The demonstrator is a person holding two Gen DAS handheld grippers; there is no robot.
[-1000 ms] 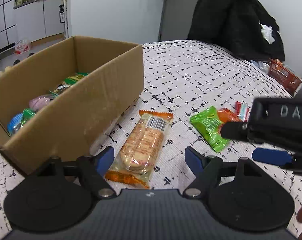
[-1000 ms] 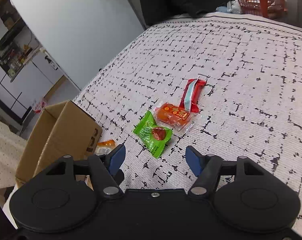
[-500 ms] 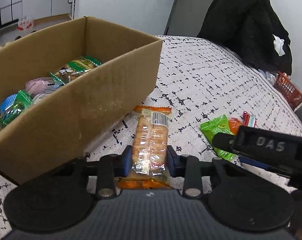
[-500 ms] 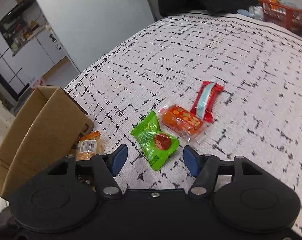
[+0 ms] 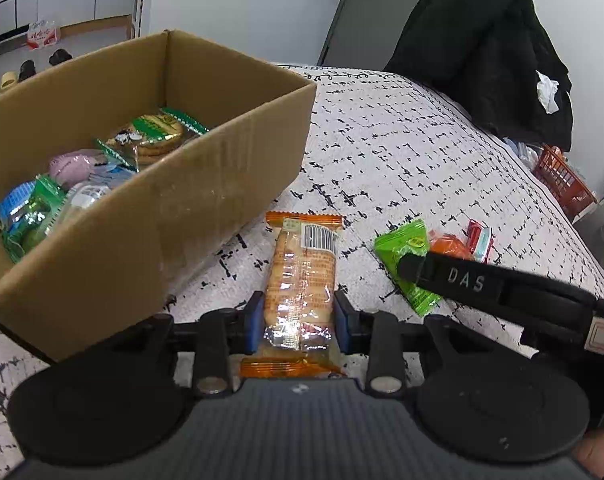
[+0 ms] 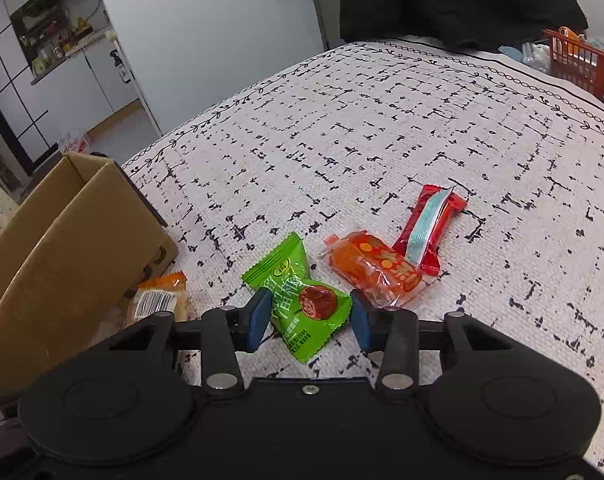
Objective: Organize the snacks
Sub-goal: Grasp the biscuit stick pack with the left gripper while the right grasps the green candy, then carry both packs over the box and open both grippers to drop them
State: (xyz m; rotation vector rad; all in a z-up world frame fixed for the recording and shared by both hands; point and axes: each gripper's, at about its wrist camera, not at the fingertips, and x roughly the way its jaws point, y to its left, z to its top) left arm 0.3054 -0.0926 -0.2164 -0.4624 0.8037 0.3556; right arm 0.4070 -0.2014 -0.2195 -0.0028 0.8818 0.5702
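My left gripper (image 5: 299, 314) is shut on the orange cracker packet (image 5: 302, 276), which also shows in the right wrist view (image 6: 158, 300), beside the cardboard box (image 5: 142, 220). The box holds several snacks (image 5: 86, 168). My right gripper (image 6: 306, 316) straddles the green snack packet (image 6: 302, 296) with both pads close to its sides and a small gap on each. It also shows in the left wrist view (image 5: 430, 268) over the green packet (image 5: 402, 248). An orange packet (image 6: 376, 270) and a red packet (image 6: 428, 226) lie just right of the green one.
The box (image 6: 62, 248) stands at the left on a white black-flecked cover (image 6: 382, 140). A black coat (image 5: 482, 40) hangs at the far end. An orange basket (image 6: 582, 60) sits at the far right edge.
My left gripper closed on the cracker packet and lifted slightly toward the box. My right gripper moved down onto the green packet and its jaws narrowed around it.
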